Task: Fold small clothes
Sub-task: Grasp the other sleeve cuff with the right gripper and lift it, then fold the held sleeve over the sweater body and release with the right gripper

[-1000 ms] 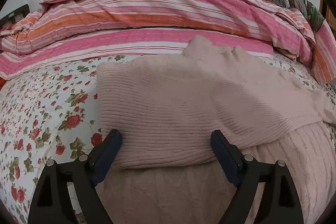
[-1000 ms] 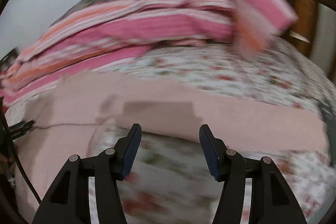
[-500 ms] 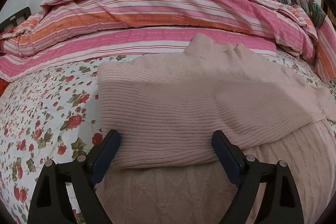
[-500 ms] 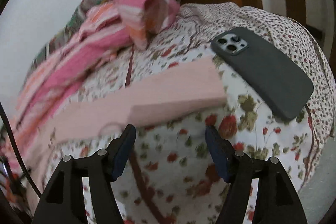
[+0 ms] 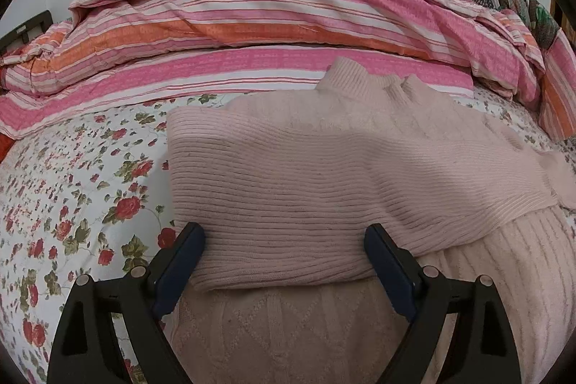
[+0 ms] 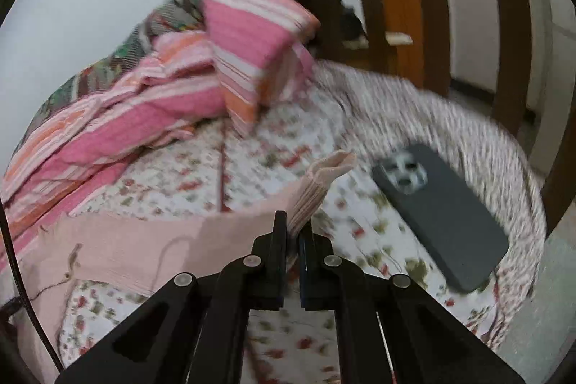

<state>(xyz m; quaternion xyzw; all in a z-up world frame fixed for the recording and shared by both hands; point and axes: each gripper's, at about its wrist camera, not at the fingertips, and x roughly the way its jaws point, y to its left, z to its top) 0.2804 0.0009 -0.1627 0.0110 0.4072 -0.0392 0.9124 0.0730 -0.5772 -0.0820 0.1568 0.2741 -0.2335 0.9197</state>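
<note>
The right gripper (image 6: 293, 233) has just snapped shut on the cuff of the outstretched sleeve (image 6: 316, 182) — whose length runs back leftward to the pink sweater (image 5: 324, 175) on the bed — while the left gripper (image 5: 284, 254) hangs wide open and empty over the already-folded sleeve.

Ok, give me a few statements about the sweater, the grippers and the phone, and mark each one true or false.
1. The right gripper is shut on the sweater's sleeve cuff. True.
2. The left gripper is clamped on the pink sweater. False: its jaws stand open around the folded edge.
3. A dark phone lies camera side up on the floral bedsheet. True.
4. The striped quilt covers the sweater. False: it is bunched up behind it.
</note>
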